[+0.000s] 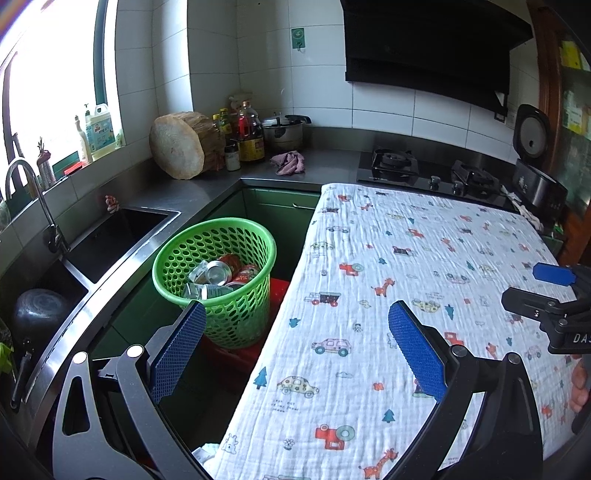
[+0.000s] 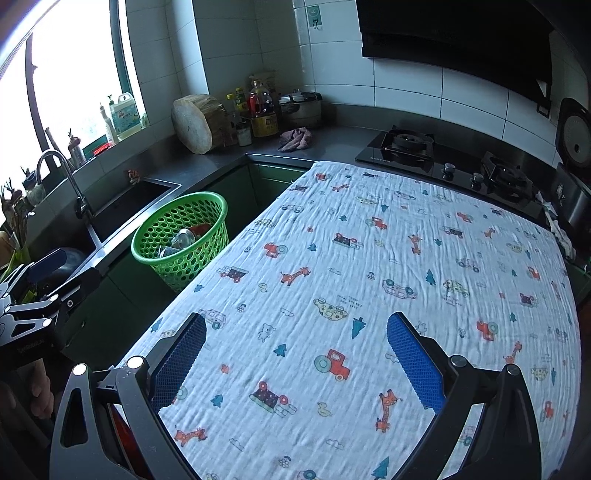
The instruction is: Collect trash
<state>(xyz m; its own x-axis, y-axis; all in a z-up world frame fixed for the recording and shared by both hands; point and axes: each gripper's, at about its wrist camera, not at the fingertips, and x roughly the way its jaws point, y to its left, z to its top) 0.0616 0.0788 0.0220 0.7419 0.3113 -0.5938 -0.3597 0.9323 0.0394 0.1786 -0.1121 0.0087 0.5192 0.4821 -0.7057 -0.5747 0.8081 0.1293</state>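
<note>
Left gripper (image 1: 295,347): held above the left edge of the table, blue-padded fingers (image 1: 415,350) spread wide with nothing between them; one finger over the gap beside the basket, the other over the cloth.
Right gripper (image 2: 295,354): held over the near part of the table, fingers equally wide apart and empty; in the left wrist view it shows at the far right edge.
Trash: crushed drink cans (image 1: 221,277), red and silver, piled inside the green perforated basket (image 1: 236,317).
Basket position: on a red stool (image 1: 240,350) in the gap between the table and the sink counter, just beside the table's left edge.
Table cover: white muslin cloth (image 2: 369,280) printed with cars, tractors, giraffes and small trees, lying flat with nothing on it.
Sink (image 1: 110,240): steel, set in the counter under the window, with a curved faucet (image 1: 33,192); a dark bowl (image 1: 40,314) rests in the near basin.
Corner counter: round wooden chopping block (image 1: 181,146) leaning upright, condiment bottles (image 1: 247,136), a lidded pot (image 1: 284,131), a crumpled purple rag (image 1: 288,162).
Gas hob (image 2: 454,162): two burners, beyond the table's far edge, under a black range hood (image 2: 454,33).
</note>
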